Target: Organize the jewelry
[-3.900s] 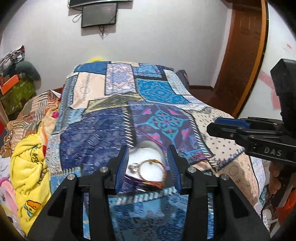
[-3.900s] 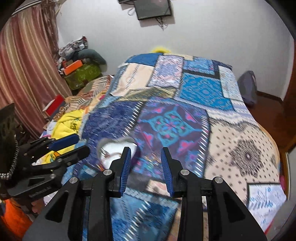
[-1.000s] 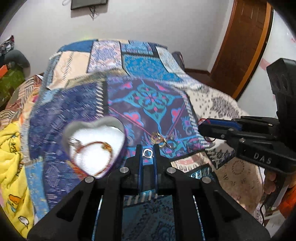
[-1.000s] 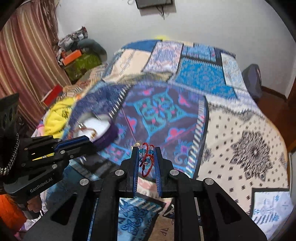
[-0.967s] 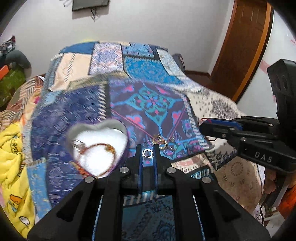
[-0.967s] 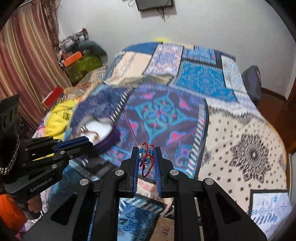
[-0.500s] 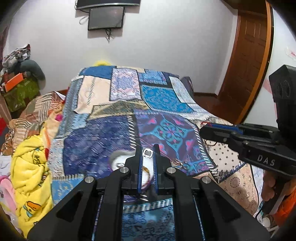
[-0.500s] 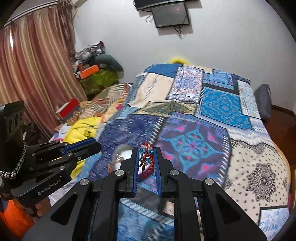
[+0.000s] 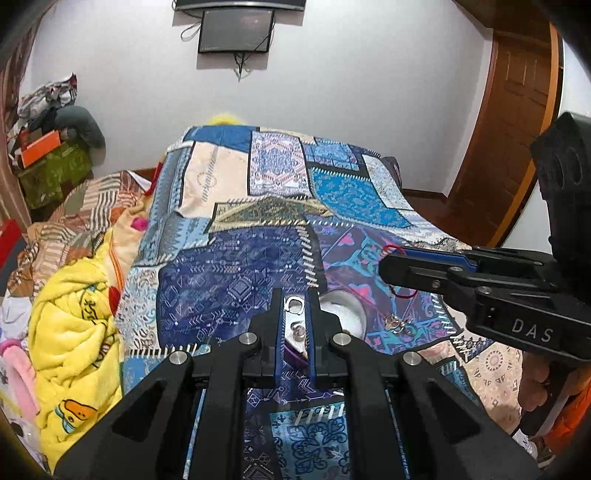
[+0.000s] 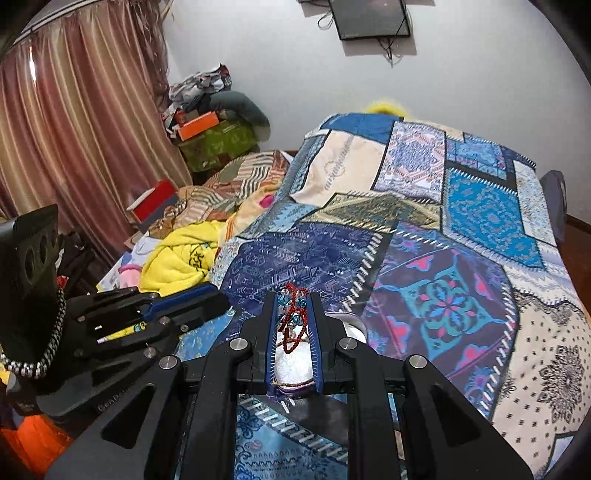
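My left gripper [image 9: 294, 306] is shut on a small silver ring [image 9: 293, 305] and holds it over the white heart-shaped jewelry box [image 9: 345, 310] on the patchwork bedspread. My right gripper [image 10: 293, 300] is shut on a red beaded bracelet with blue beads [image 10: 293, 314], also above the box [image 10: 293, 363]. The right gripper shows in the left wrist view [image 9: 391, 264], with red thread hanging from it. A pair of gold earrings [image 9: 397, 325] lies on the bedspread right of the box. The box's contents are mostly hidden by the fingers.
The patchwork bedspread [image 9: 280, 206] covers the bed. A yellow blanket [image 9: 70, 332] and heaped clothes lie to the left. A wooden door [image 9: 513, 147] is at the right, a wall screen [image 9: 236, 29] at the back, curtains [image 10: 74, 129] at far left.
Both grippers closed on jewelry, the left on the ring and the right on the bracelet, then lifted from the bedspread and moved over the heart-shaped box.
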The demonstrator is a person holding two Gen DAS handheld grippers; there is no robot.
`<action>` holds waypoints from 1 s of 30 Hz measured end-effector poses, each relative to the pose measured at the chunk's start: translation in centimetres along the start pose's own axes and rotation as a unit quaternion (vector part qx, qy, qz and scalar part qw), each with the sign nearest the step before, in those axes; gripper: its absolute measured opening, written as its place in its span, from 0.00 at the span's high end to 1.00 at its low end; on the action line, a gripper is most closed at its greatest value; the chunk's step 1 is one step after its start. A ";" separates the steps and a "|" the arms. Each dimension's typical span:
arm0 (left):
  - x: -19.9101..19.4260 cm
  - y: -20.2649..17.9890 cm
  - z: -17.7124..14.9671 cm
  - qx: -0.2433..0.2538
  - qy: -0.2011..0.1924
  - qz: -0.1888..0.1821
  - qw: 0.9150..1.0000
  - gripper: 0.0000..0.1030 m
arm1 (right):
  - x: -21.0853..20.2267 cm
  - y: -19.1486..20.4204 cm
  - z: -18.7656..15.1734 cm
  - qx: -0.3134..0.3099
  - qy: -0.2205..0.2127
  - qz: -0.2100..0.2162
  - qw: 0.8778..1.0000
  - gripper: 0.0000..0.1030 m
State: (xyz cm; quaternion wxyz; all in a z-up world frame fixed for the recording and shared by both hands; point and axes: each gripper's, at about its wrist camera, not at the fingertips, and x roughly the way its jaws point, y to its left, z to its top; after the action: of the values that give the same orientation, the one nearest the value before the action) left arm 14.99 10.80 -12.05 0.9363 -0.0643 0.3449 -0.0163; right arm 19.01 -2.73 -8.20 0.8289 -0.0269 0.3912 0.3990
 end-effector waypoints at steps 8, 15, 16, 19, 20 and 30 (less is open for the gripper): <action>3.3 0.8 -0.6 -0.013 0.028 -0.028 0.999 0.92 | 3.4 -1.5 -0.7 0.016 0.043 -0.008 0.999 0.86; 6.0 0.7 -0.1 -0.012 0.047 -0.050 0.998 0.92 | 5.5 -2.5 -1.6 0.022 0.069 -0.005 0.997 0.86; 6.4 0.6 -0.1 -0.010 0.050 -0.052 0.997 0.92 | 5.7 -2.6 -1.7 0.021 0.071 -0.004 0.997 0.86; 7.1 0.4 0.0 -0.005 0.053 -0.052 0.997 0.92 | 5.9 -2.7 -1.8 0.013 0.069 -0.009 0.997 0.86; 7.2 0.4 0.0 -0.005 0.053 -0.051 0.997 0.92 | 5.9 -2.7 -1.9 0.010 0.067 -0.010 0.998 0.85; 7.8 1.2 -0.1 -0.019 0.061 -0.050 0.997 0.92 | 6.1 -3.7 -2.1 0.023 0.078 -0.001 0.997 0.81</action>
State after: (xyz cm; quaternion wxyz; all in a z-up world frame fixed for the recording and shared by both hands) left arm 20.86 11.42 -17.32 0.9100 -0.0983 0.3983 -0.0602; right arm 22.54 -2.14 -14.68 0.7967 -0.0394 0.4636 0.3857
